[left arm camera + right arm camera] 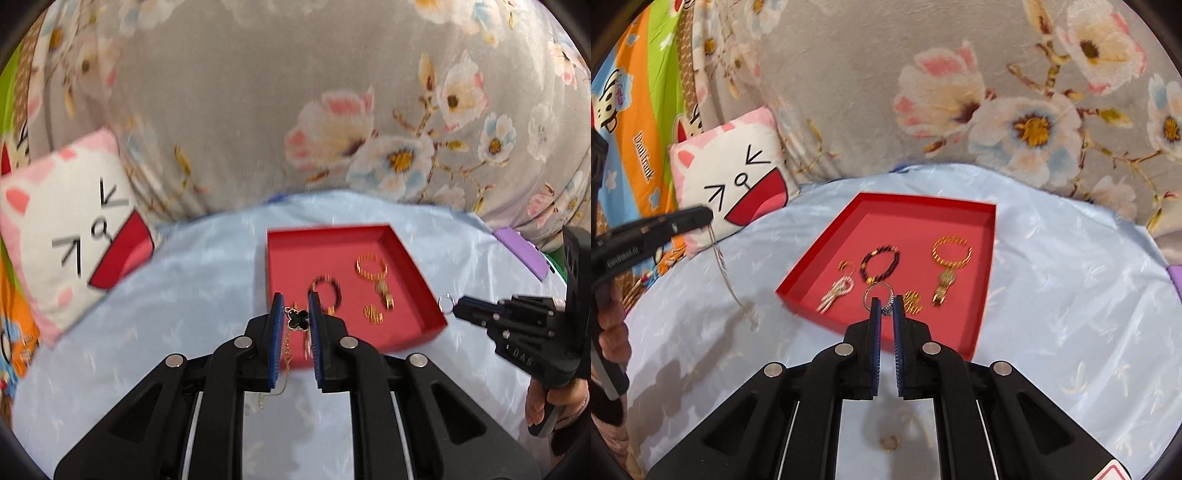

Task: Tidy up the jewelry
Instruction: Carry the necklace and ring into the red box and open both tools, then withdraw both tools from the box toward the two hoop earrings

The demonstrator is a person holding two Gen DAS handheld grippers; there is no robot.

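My left gripper (295, 306) is shut on a black clover pendant (297, 319); its thin gold chain (285, 356) hangs down between the fingers. In the right wrist view the left gripper (703, 216) is at the left, chain (720, 266) dangling to the cloth. My right gripper (885, 306) is shut on a silver ring (877, 291), also seen at the right gripper's tip (460, 308) as a small ring (446, 305). Both hover by the red tray (923, 201), which holds a dark bead bracelet (881, 264), a gold bracelet (951, 251), a tasselled earring (836, 291) and a small gold piece (912, 301).
A small gold ring (889, 441) lies on the light blue cloth (1052, 295) below my right gripper. A cat-face cushion (735, 173) leans at the back left, a floral blanket (258, 110) rises behind, and a purple object (521, 251) sits at the right edge.
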